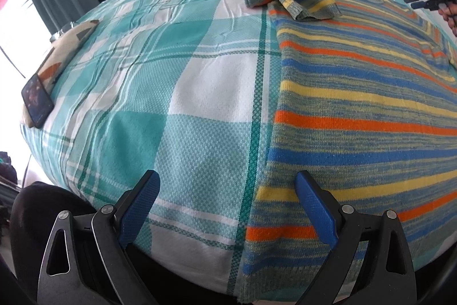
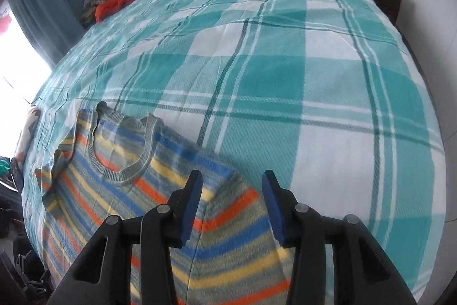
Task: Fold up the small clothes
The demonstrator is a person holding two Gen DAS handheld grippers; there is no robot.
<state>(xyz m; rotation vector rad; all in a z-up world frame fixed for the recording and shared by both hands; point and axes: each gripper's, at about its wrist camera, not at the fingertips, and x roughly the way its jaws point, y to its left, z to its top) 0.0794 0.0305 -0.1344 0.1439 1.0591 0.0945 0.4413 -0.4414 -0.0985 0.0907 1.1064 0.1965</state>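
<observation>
Left gripper (image 1: 225, 190) gapes wide above the hem edge of the striped knit sweater (image 1: 357, 110), holding nothing. Right gripper (image 2: 232, 190), likewise wide, straddles a raised sleeve fold near the bed's (image 2: 285, 62) near edge.

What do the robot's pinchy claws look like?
Both the left gripper and the right gripper look alike: two black arms with cut-out holes and round silver pins, each ending in a flat blue finger pad with a bumpy texture.

Bedspread (image 2: 314, 82) right of sweater (image 2: 120, 190) bare; clothes pile (image 2: 111, 2) far corner.
</observation>
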